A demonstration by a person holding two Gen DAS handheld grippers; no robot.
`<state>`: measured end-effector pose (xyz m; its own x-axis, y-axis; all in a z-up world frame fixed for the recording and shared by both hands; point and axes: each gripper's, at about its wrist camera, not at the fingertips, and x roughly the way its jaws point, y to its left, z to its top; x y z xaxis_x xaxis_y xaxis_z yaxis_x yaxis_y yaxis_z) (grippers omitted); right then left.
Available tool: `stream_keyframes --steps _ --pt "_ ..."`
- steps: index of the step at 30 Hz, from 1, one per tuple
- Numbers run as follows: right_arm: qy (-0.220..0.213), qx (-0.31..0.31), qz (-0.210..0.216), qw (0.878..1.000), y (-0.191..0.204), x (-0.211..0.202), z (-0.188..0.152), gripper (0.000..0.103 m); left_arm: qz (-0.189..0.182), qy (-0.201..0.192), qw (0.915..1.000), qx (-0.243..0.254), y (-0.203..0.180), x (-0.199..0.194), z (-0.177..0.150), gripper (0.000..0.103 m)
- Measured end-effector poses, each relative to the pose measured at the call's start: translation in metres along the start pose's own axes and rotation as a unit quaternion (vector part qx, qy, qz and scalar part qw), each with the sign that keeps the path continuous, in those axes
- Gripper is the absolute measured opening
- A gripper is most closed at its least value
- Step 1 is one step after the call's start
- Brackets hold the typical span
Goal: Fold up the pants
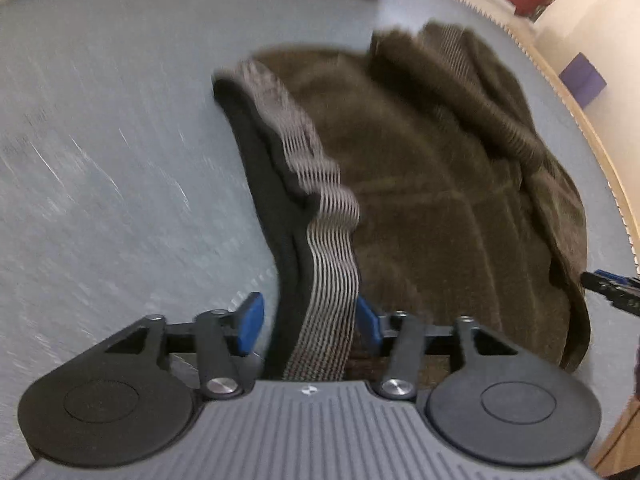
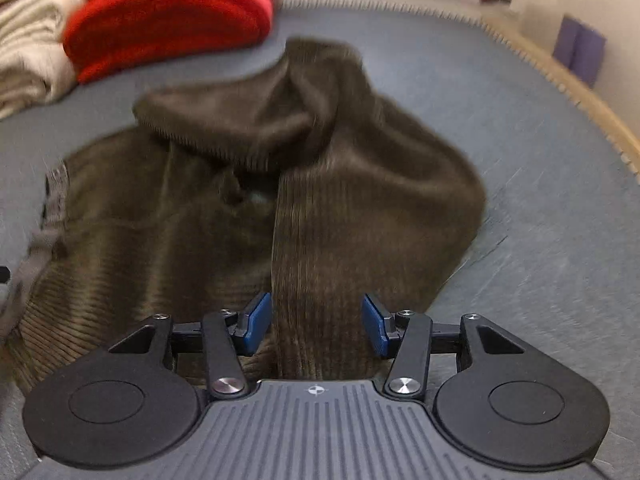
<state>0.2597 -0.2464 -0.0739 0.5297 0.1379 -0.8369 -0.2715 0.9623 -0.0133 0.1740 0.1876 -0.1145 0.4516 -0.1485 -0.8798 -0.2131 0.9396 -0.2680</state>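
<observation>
Dark olive corduroy pants (image 1: 432,184) lie bunched on the grey-blue surface. Their striped waistband (image 1: 324,248) runs toward my left gripper (image 1: 310,322) and passes between its blue pads, which stand a little apart around the band. In the right wrist view the pants (image 2: 328,184) are heaped, with a leg fold running into my right gripper (image 2: 316,322), whose blue pads flank the cloth. The right gripper's tip (image 1: 608,290) shows at the left wrist view's right edge.
A folded red garment (image 2: 172,20) and cream cloths (image 2: 28,56) lie at the far left. The surface's fringed edge with a wooden rim (image 2: 580,100) runs along the right. A purple box (image 1: 582,78) stands beyond it.
</observation>
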Motion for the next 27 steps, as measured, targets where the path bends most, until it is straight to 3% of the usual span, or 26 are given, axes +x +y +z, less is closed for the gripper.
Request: stream_keyframes --steps 2,5,7,9,11,13,16,20,27 --pt "0.024 -0.020 0.002 1.000 0.006 0.018 -0.001 0.063 0.009 0.005 0.9999 0.002 -0.002 0.016 -0.003 0.064" --pt "0.050 -0.053 -0.008 0.997 0.016 0.037 -0.008 0.064 0.014 -0.014 0.9996 0.020 -0.011 0.022 -0.001 0.065" --pt "0.048 -0.081 -0.020 0.995 0.022 0.041 -0.012 0.061 0.011 -0.018 0.9992 0.034 -0.015 0.025 -0.002 0.051" --pt "0.039 -0.088 -0.026 0.995 0.022 0.037 -0.014 0.041 0.022 -0.017 0.9974 0.066 -0.022 0.021 -0.004 0.033" --pt "0.031 -0.055 -0.013 0.998 0.010 0.025 -0.010 0.018 0.024 -0.014 0.9977 0.062 -0.023 0.013 -0.004 0.026" --pt "0.020 -0.004 -0.008 1.000 -0.007 0.007 -0.008 0.007 0.026 -0.016 0.9983 0.050 -0.019 -0.002 -0.006 0.025" --pt "0.005 0.018 -0.031 0.999 -0.022 -0.027 -0.020 0.007 0.028 -0.027 0.9972 0.064 -0.025 -0.028 -0.015 0.024" --pt "-0.004 0.052 -0.025 0.998 -0.037 -0.062 -0.056 0.007 0.042 -0.032 0.9946 0.090 -0.030 -0.058 -0.040 0.023" --pt "0.021 0.146 0.060 0.987 -0.020 -0.109 -0.128 0.007 0.080 0.007 0.9944 0.069 0.014 -0.092 -0.073 0.022"
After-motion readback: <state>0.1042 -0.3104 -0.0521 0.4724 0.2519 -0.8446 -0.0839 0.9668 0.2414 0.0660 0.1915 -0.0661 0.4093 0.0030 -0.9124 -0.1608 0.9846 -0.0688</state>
